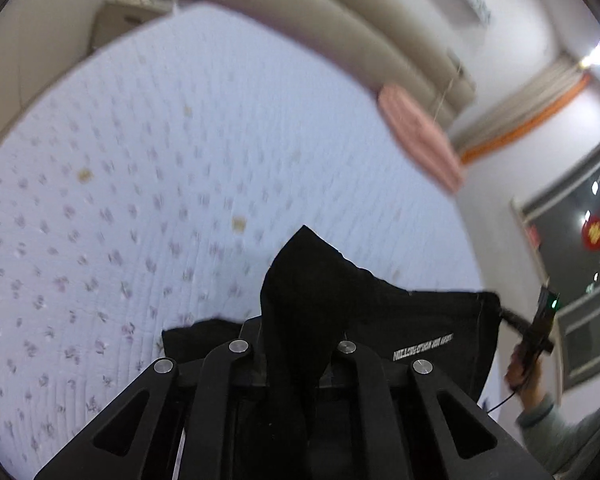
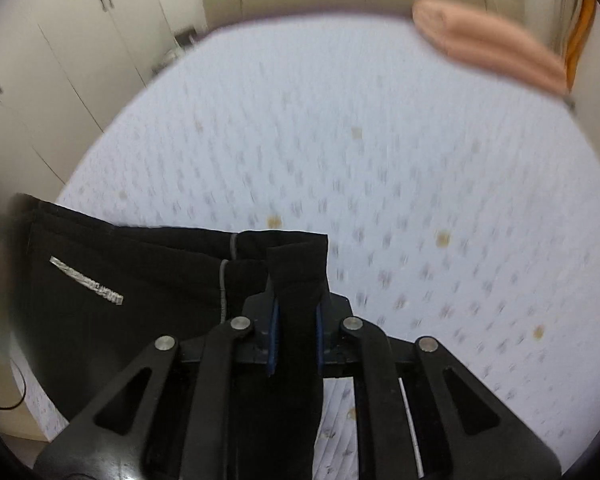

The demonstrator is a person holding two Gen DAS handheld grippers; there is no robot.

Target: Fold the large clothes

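Black garment (image 2: 140, 280): matt soft cloth, pale printed lettering. Bed cover (image 1: 180, 160): quilted cloth, stitched, faint floral print. Gripper arms (image 2: 296, 344): matt black plastic, shiny metal rivets. Headboard (image 1: 340, 12): smooth, leather-like.

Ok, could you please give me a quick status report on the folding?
Left gripper shut on black garment. Right gripper shut on its other corner. Garment stretched between both above the bed. Pink bundle far off, nothing in the way.

Black linkage arms (image 2: 220, 380), silver screws (image 2: 240, 323), grey-green sleeve (image 1: 548, 420).
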